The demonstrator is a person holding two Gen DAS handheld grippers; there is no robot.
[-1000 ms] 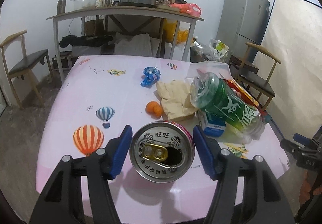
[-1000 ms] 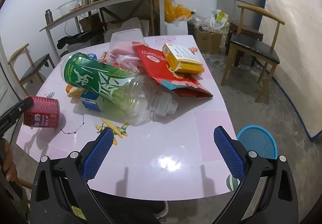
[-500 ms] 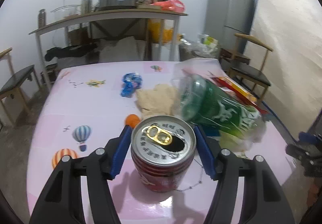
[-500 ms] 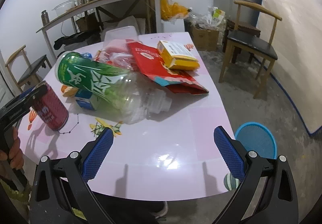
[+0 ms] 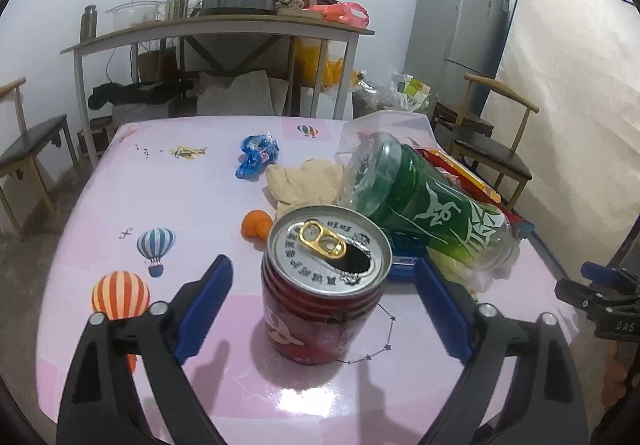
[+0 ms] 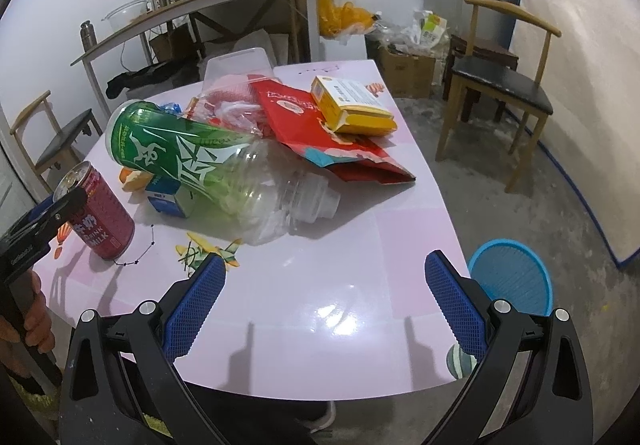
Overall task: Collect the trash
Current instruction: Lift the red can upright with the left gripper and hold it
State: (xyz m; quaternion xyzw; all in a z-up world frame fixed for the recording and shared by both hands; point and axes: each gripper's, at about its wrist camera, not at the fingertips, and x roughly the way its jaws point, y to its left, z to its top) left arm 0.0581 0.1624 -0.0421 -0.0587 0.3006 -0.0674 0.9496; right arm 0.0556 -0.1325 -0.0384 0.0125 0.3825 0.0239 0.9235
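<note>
Red ribbed metal milk can [image 5: 325, 285] stands upright between the left tongs [image 5: 322, 303], whose jaws have just spread, releasing it on the pink table [image 5: 192, 197]; right tongs [image 6: 320, 305] gape empty.

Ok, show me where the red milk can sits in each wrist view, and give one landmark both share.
Left wrist: red can at centre foreground, upright, between the open left gripper pads.
Right wrist: at the far left edge, upright, partly behind the left gripper.
Shared landmark: the green bottle lying on its side.
</note>
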